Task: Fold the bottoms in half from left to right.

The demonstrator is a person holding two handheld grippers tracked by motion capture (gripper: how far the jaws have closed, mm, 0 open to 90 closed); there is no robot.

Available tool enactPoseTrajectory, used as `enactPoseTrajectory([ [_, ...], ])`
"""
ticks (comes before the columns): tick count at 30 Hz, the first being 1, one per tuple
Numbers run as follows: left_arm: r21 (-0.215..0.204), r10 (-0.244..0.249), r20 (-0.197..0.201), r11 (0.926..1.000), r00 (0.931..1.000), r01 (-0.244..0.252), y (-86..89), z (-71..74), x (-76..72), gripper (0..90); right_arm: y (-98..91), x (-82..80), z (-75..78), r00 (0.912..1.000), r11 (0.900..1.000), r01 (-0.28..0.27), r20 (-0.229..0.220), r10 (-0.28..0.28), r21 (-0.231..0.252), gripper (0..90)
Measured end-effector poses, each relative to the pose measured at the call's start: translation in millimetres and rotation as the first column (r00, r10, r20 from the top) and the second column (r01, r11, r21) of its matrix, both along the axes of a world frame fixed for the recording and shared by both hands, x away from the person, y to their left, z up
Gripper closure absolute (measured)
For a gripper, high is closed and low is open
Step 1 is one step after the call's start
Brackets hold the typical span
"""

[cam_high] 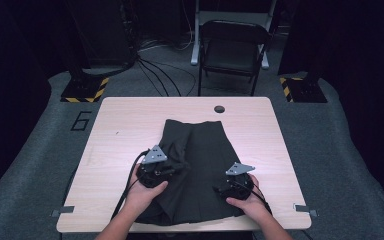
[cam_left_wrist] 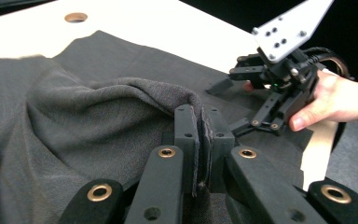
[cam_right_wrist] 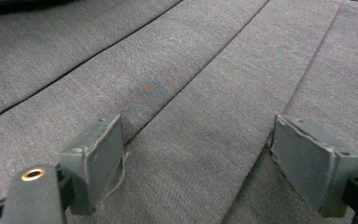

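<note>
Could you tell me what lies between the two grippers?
Dark pleated skirt covers the table between left gripper and right gripper, seen in the high view.

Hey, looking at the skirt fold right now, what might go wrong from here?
The left claw pinches only a thin ridge of the dark skirt, so the fabric may slip out when pulled. The right claw stands open on the cloth, pinning little, so the whole skirt may drag across the table and bunch instead of folding cleanly.

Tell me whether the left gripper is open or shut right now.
Shut on cloth. In the left gripper view the left gripper has its jaws pressed together with a raised fold of the dark skirt pinched between them.
</note>
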State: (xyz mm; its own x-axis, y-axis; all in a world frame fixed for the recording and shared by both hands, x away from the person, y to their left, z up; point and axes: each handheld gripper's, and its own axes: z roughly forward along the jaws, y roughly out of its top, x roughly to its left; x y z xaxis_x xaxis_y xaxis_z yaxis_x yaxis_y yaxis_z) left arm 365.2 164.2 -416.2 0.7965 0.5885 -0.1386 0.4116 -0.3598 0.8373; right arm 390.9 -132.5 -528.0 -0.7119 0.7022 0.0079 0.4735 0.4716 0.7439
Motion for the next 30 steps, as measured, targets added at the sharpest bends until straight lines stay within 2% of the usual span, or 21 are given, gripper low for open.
enactPoseTrajectory([
  [1, 0.000, 0.000, 0.000, 1.0000, 1.0000, 0.000, 0.0, 0.0, 0.0, 86.0, 0.0, 0.0, 0.0, 1.0000, 1.0000, 0.000, 0.000, 0.000, 0.000, 16.9],
  [4, 0.008, -0.025, -0.023, 0.9997, 0.9994, 0.025, -12.2, -12.7, -1.1, 86.0, -0.1, 0.0, 0.1, 1.0000, 1.0000, -0.001, -0.001, 0.001, -0.001, 16.9],
  [6, 0.017, -0.042, -0.055, 0.9989, 0.9976, 0.043, -22.3, -25.1, -2.4, 86.0, 0.3, -0.1, 0.0, 1.0000, 1.0000, 0.003, -0.001, -0.003, 0.003, 16.9],
  [7, 0.017, -0.042, -0.055, 0.9989, 0.9976, 0.043, -22.3, -25.1, -2.4, 85.9, 0.3, -0.1, 0.0, 1.0000, 1.0000, 0.003, -0.001, -0.003, 0.003, 16.9],
  [11, 0.053, -0.064, -0.091, 0.9962, 0.9938, 0.069, -31.0, -40.5, -3.4, 85.7, 0.3, -0.1, 0.0, 1.0000, 1.0000, 0.002, -0.002, -0.002, 0.002, 16.9],
  [15, 0.087, -0.056, -0.114, 0.9940, 0.9919, 0.066, -36.7, -55.8, -6.6, 84.1, 0.2, -0.1, 0.1, 1.0000, 1.0000, 0.002, -0.002, -0.002, 0.002, 16.9],
  [19, 0.082, -0.068, -0.115, 0.9936, 0.9911, 0.077, -34.7, -54.4, -9.1, 79.8, 0.3, -0.1, 0.0, 1.0000, 1.0000, 0.002, -0.002, -0.002, 0.002, 16.9],
  [20, 0.070, -0.070, -0.117, 0.9944, 0.9907, 0.079, -33.0, -51.9, -10.5, 77.2, 0.3, -0.1, 0.0, 1.0000, 1.0000, 0.002, -0.002, -0.002, 0.002, 16.9],
  [21, 0.051, -0.078, -0.114, 0.9952, 0.9904, 0.084, -28.6, -46.8, -12.4, 70.6, 0.3, -0.1, 0.1, 1.0000, 1.0000, 0.002, -0.001, -0.002, 0.002, 16.9],
  [23, 0.035, -0.075, -0.108, 0.9962, 0.9913, 0.080, -24.9, -42.8, -14.2, 68.6, 0.2, -0.1, 0.1, 1.0000, 1.0000, 0.002, -0.001, -0.002, 0.001, 16.9],
  [24, 0.023, -0.062, -0.097, 0.9976, 0.9933, 0.065, -18.0, -37.5, -16.6, 62.7, 0.3, -0.1, 0.0, 1.0000, 1.0000, 0.002, -0.002, -0.002, 0.002, 16.9],
  [26, 0.016, -0.048, -0.095, 0.9986, 0.9943, 0.050, -13.7, -35.0, -17.6, 60.2, 0.3, -0.1, 0.1, 1.0000, 1.0000, 0.002, -0.002, -0.002, 0.002, 16.9],
  [27, -0.009, -0.026, -0.091, 0.9996, 0.9955, 0.025, -4.2, -30.9, -19.6, 56.4, -0.1, 0.0, 0.1, 1.0000, 1.0000, -0.002, -0.001, 0.002, -0.001, 16.9],
  [30, -0.010, 0.004, -0.079, 0.9999, 0.9968, -0.005, 5.1, -27.6, -21.7, 52.2, 0.1, 0.0, 0.1, 1.0000, 1.0000, -0.001, -0.002, 0.001, 0.000, 16.9],
])
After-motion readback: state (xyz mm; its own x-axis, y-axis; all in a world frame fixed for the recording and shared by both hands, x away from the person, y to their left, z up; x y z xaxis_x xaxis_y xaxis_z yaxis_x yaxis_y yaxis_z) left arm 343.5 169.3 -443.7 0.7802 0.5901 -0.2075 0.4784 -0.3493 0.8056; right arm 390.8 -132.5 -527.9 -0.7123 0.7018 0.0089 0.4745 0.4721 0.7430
